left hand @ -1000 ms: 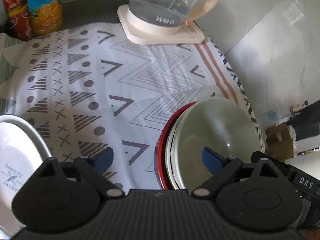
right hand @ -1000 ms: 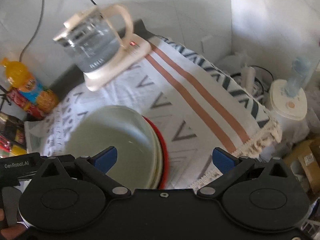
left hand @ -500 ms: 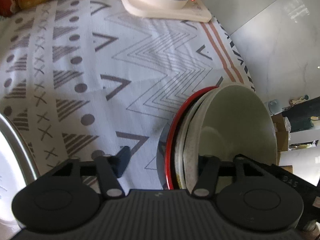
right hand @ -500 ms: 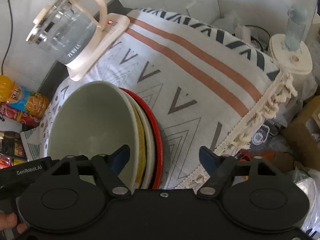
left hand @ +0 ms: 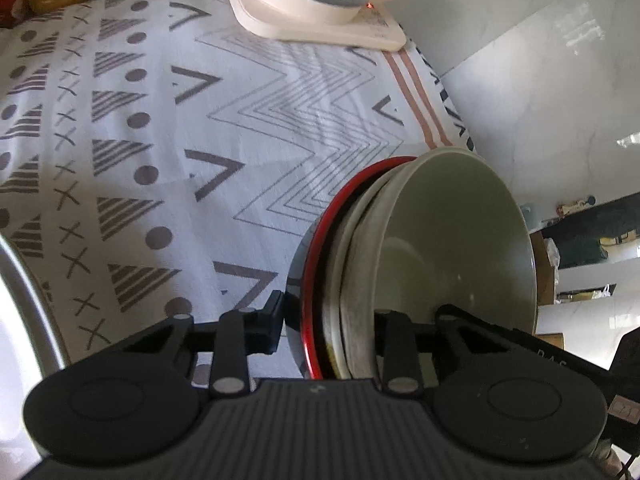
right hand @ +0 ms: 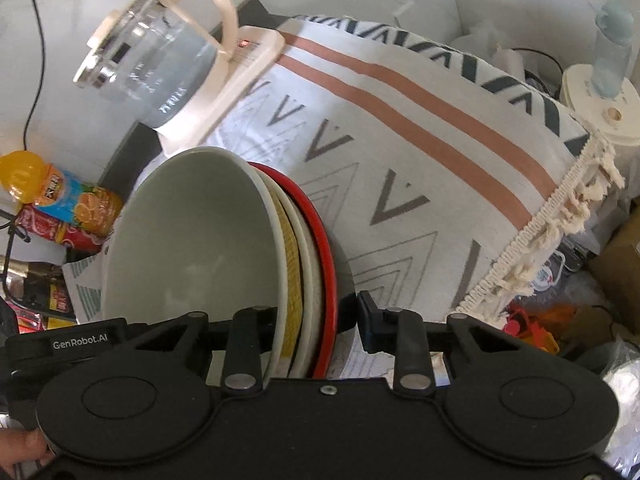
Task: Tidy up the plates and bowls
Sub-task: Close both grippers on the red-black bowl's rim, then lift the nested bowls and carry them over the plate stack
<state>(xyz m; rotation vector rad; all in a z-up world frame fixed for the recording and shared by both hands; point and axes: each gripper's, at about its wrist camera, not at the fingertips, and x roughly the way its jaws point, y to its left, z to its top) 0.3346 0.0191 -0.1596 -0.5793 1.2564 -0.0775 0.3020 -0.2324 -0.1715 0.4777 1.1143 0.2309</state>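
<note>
On the patterned cloth [left hand: 248, 128], the left gripper [left hand: 328, 320] is closing its jaws on the near left rim of the stack of bowls [left hand: 452, 240]. The right gripper [right hand: 316, 320] is closing on the stack's near right rim. A glass kettle [right hand: 156, 68] stands far behind.

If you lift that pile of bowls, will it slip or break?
The bowl stack probably stays stiff but heavy: several dishes are nested. The glossy rims look slippery, so the left hand-held gripper and right hand-held gripper, closing around them, might slide. Likely breakable if dropped.
</note>
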